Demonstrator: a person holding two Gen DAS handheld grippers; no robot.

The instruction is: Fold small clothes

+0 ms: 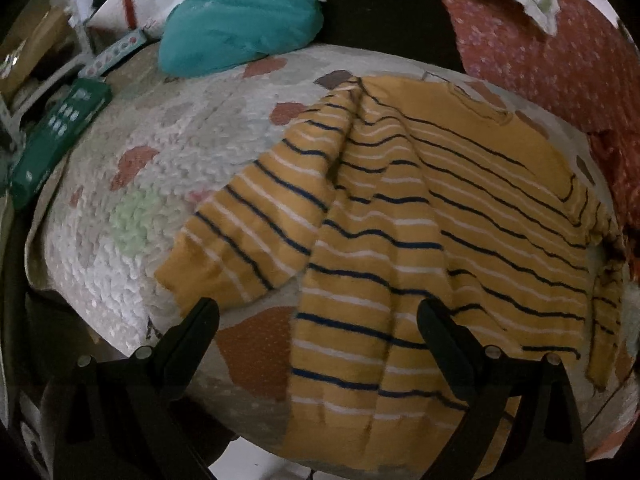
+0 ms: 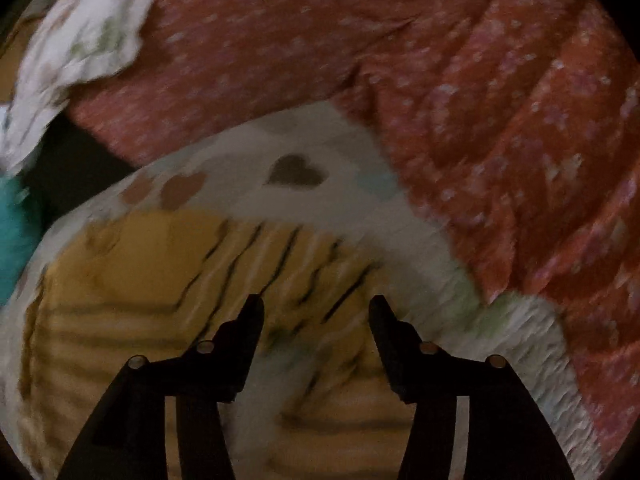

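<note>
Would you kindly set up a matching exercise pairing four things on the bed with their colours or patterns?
Things:
1. sweater
2. cushion
3. dotted cloth
4. long box

Descriptions:
A. dark green with pale marks
B. mustard yellow with navy and white stripes
C. coral red with small pale flecks
D. plain teal

Pairs: 1-B, 2-D, 3-C, 4-A

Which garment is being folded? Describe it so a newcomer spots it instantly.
Start at the white quilted mat with heart patches that fills the middle of the left wrist view. On its right half lies the mustard-yellow striped top, one sleeve folded across its body. It alone has thin navy and white stripes; the teal bundle is plain and the red cloth is flower-dotted.
</note>
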